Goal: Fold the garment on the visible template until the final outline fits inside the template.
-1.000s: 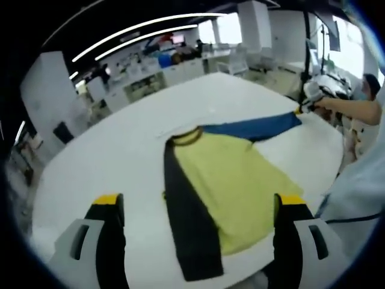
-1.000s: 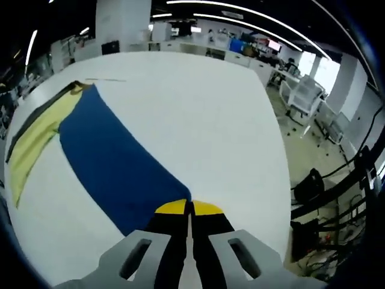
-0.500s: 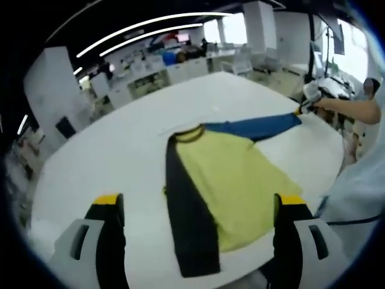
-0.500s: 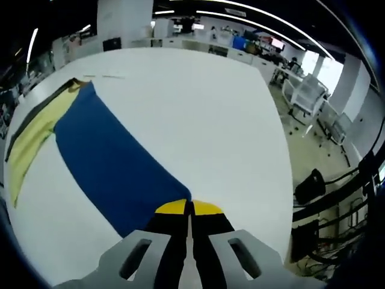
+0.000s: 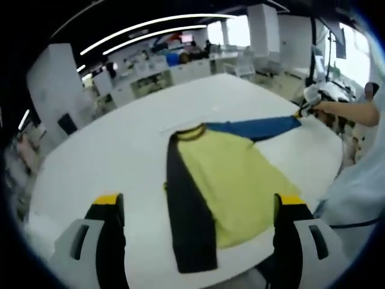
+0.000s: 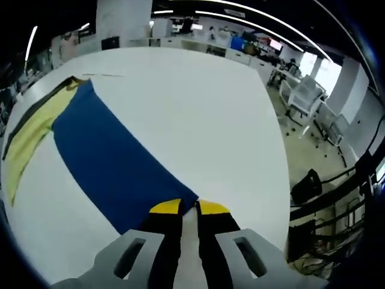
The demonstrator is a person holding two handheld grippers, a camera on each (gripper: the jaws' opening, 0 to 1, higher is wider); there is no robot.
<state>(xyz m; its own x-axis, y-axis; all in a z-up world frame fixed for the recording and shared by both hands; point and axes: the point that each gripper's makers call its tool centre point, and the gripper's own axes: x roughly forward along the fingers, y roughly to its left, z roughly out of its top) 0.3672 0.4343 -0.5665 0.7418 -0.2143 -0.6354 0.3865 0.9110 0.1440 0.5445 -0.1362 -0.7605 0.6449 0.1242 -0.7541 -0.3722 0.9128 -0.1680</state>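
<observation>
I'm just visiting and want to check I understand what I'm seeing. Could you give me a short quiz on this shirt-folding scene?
1. True or false: the left tongs are clamped on the shirt.
2. Which colour is the sleeve stretched out to the right tongs? A black, B blue, C red.
3. Fill in: the black sleeve lies along the edge of the shirt's ___ body.
Key: 1 false, they stand wide open over the table; 2 B, the blue sleeve; 3 yellow.

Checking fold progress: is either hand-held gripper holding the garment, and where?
The right hand-held gripper pinches the blue sleeve at its cuff end; the left hand-held gripper is open, holding nothing.
</observation>
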